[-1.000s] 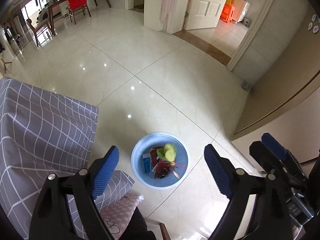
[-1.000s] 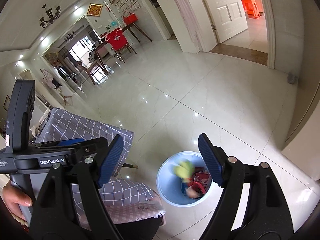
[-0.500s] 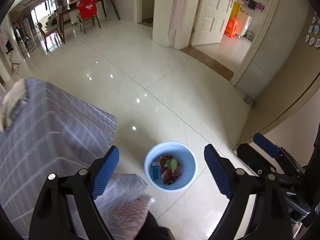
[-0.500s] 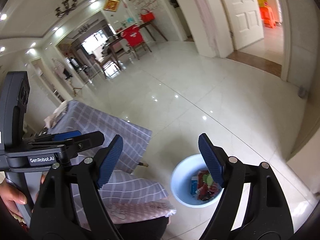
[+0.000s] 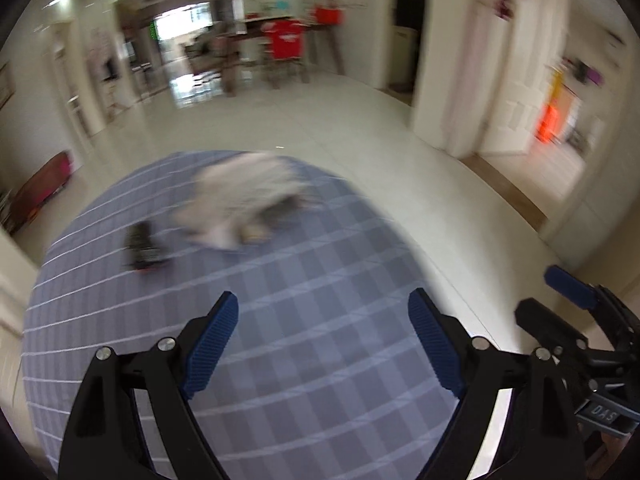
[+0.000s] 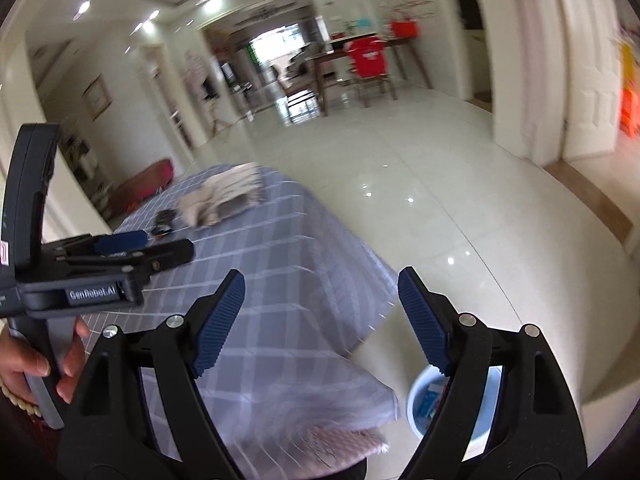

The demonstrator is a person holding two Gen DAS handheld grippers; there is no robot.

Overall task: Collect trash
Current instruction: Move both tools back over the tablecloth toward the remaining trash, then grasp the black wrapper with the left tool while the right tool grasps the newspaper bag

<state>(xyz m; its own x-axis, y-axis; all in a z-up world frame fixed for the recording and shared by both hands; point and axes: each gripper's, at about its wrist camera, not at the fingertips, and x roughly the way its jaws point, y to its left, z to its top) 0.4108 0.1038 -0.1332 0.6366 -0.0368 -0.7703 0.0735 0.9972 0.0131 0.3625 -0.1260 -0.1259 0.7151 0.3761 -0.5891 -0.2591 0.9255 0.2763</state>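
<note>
Trash sat in the pale blue bin [image 6: 418,404] on the tiled floor [image 6: 460,208], low in my right wrist view, just beside the hanging corner of the checked tablecloth [image 6: 288,280]. My own right finger covered most of the bin, so I could make out only a bluish packet inside it and part of the rim; the rest of the contents stayed hidden. From my left wrist camera the bin did not show.

Motion blur smeared the left view heavily. On the table I counted two things there: one pale crumpled heap [image 5: 244,204], cloth or paper, I could not tell which, and one small dark object [image 5: 142,246] with a red edge, too blurred to name. The right view showed the same two, the pale heap [image 6: 224,200] at the far end of the cloth and the dark object [image 6: 163,222] just beside it, partly cut off by my left gripper's body.

My left gripper [image 5: 323,344] hung above the tablecloth [image 5: 280,340] with its two blue pads spread wide and nothing between them. My right gripper [image 6: 320,316] was likewise spread apart and empty, over the table's near edge. In the right view one hand [image 6: 38,364] showed, wrapped around the left gripper's handle, its wrist cut off by the frame.

At the far end of the room stood one chair draped in red [image 6: 370,60] at a wooden table, blurred.
</note>
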